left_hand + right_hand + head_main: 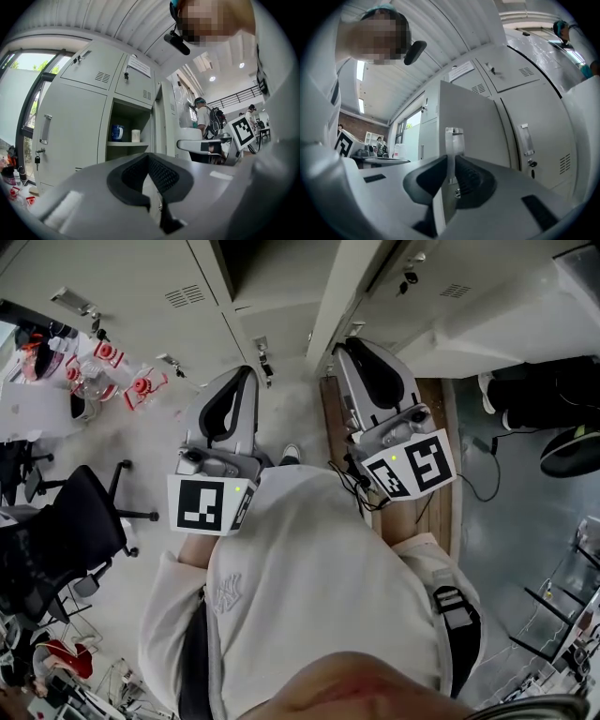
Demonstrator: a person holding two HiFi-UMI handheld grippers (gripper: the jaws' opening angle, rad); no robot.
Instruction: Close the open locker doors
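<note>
Grey locker door (465, 108) pinched in right tool (451, 160); label (461, 71) unreadable.

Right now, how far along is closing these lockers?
The neighbouring grey locker doors already look shut. In hand: the right gripper grips the edge of the open grey metal locker door. Still to do: swinging it closed over the shelf with the blue mug.

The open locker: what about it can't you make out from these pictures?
The open locker, below its shelf: left gripper view, covered by the left gripper itself.
The blue mug and white cup: left gripper view, too small to show any print.
The paper label above: too small to read.
The locker's inside, right gripper view: hidden behind the open door.
</note>
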